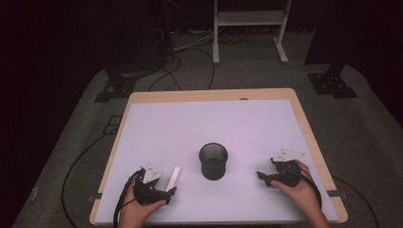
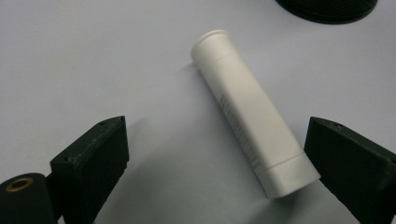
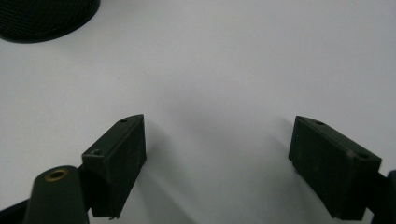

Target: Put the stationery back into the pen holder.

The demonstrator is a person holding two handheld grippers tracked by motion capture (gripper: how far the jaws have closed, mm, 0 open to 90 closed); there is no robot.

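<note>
A white capped tube (image 1: pixel 174 177) (image 2: pixel 252 113) lies flat on the white table top, left of a black mesh cup (image 1: pixel 213 161). My left gripper (image 1: pixel 164 188) (image 2: pixel 217 161) rests on the table just behind the tube's near end, its jaws wide apart and open; the tube's near end lies beside the right jaw without being clamped. My right gripper (image 1: pixel 264 176) (image 3: pixel 217 161) sits on the table right of the cup, held by a hand, open with bare table between its jaws. The cup's base edge shows at the top of both gripper views (image 2: pixel 327 7) (image 3: pixel 44 18).
The table (image 1: pixel 157 123) has a wooden rim around its white top. Beyond it on the grey floor stand a white frame (image 1: pixel 249 28), black stand bases (image 1: pixel 116 85) (image 1: pixel 332 83) and trailing cables.
</note>
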